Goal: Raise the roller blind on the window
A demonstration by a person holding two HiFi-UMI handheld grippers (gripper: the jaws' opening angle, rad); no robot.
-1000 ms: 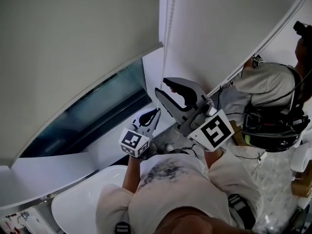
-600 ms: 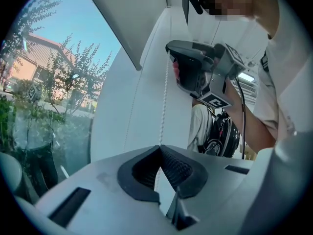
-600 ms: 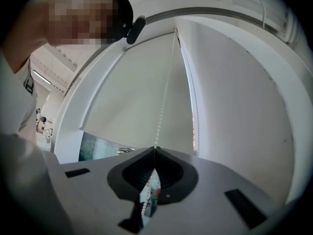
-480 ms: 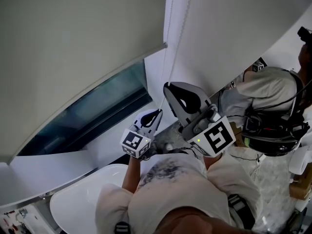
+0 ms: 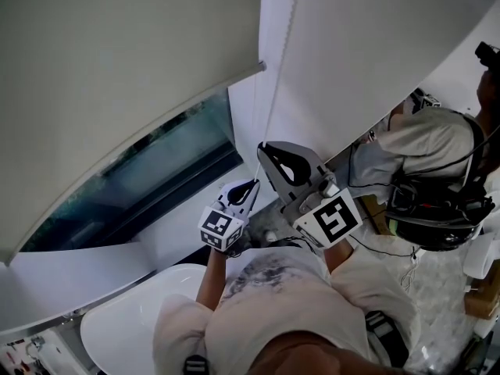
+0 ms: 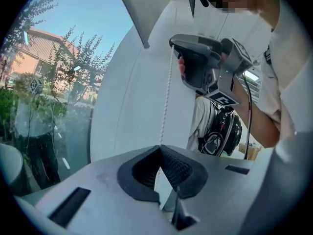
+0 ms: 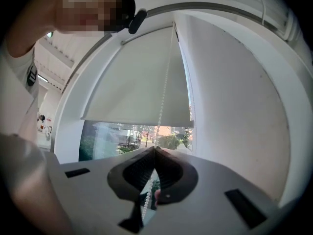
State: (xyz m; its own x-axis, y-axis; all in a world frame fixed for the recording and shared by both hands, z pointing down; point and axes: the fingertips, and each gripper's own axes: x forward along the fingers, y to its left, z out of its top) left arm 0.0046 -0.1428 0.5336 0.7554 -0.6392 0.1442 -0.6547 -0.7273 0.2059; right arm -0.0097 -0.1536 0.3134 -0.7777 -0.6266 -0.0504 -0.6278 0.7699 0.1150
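The grey roller blind [image 5: 117, 69] covers the upper part of the window, and dark glass [image 5: 156, 170] shows under its bottom bar. A white bead chain [image 5: 281, 61] hangs along the blind's right edge. My right gripper [image 5: 262, 145] is shut on the chain, the higher of the two. My left gripper [image 5: 255, 181] sits just below it, also shut on the chain. In the left gripper view the chain [image 6: 166, 97] runs down into the closed tips [image 6: 159, 147], with the right gripper [image 6: 172, 42] above. The right gripper view shows the chain [image 7: 164, 92] passing between closed tips [image 7: 155, 148] under the blind [image 7: 137, 87].
A white window reveal and wall [image 5: 351, 53] stand right of the chain. A white rounded tub [image 5: 133, 319] lies below the window at lower left. Another person with a dark helmet-like rig [image 5: 437, 201] stands close on the right. Trees and a building [image 6: 49, 58] show through the glass.
Both grippers have sunk a little along the chain, still closed on it. The blind's bottom bar sits slightly higher, and a bit more glass shows.
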